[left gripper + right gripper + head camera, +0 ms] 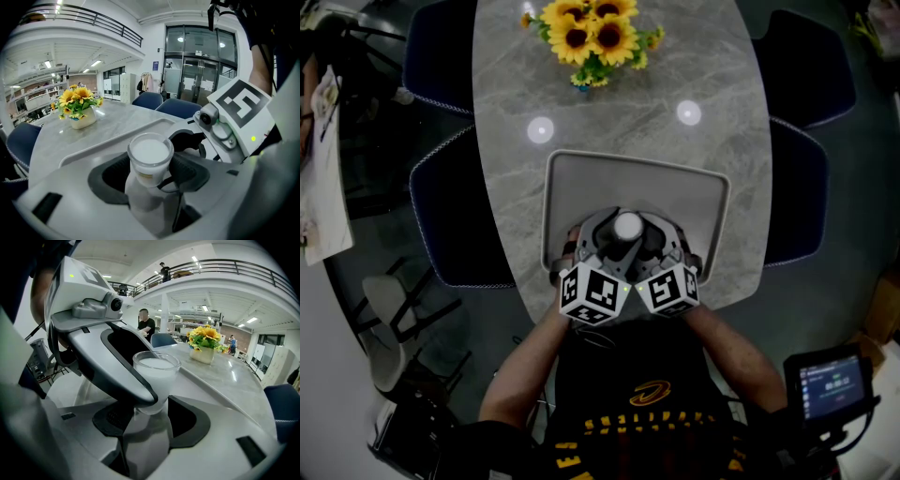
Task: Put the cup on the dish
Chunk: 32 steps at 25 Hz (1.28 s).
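From the head view, left gripper [605,227] and right gripper [653,227] meet over the near end of the dish [581,187], a pale rimmed tray on the grey table [506,112]. Between them, only a white round of the cup [628,226]. No telling from above whether it is standing on the dish or lifted just off it.

Closer in, from the left gripper view: jaws spread wide and clamped on the frosted cup, dark pads [108,174] against both its sides.

From the right gripper view: jaws likewise set wide round the same cup, one pad just beside it. Other side covered by a jaw of the left gripper crossing in front, so cannot tell whether pressing or not.

Further up the table, sunflowers [591,33] in a pot, well apart from the dish. Dark blue chairs [455,216] along both long sides.
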{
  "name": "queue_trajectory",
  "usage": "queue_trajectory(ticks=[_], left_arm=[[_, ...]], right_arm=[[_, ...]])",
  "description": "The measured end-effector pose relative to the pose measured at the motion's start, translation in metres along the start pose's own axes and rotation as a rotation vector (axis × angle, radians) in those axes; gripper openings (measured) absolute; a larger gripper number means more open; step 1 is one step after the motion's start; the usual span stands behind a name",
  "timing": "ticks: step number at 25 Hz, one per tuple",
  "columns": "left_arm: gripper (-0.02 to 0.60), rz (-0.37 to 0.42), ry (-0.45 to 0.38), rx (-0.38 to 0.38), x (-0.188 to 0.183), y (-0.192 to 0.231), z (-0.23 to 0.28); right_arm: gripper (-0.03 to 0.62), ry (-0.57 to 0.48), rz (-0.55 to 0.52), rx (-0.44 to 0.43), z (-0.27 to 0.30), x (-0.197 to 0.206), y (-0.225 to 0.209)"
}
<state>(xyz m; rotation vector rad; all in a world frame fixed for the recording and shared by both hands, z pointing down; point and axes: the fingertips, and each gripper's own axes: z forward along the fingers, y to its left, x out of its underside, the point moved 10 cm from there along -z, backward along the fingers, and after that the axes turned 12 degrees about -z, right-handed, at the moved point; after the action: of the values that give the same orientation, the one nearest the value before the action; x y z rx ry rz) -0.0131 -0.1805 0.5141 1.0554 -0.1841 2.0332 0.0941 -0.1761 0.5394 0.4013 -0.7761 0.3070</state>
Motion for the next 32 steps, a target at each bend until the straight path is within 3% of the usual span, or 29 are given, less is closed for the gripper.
queue_trajectory(ticks=[14,20,32], left_arm=[[0.262,-0.011,-0.014,-0.018,0.004,0.000,0.005],[0.304,-0.128,-0.023,-0.037,0.015,0.006,0.005],[0.307,-0.161,-0.042,-0.033,0.017,-0.007,-0.007]], right_arm=[[0.235,0.017,-0.004,-0.003,0.003,0.003,-0.002],[0.235,0.004,0.020,-0.014,0.005,0.007,0.003],[0.235,-0.010,0.045,0.004,-0.009,0.011,0.007]])
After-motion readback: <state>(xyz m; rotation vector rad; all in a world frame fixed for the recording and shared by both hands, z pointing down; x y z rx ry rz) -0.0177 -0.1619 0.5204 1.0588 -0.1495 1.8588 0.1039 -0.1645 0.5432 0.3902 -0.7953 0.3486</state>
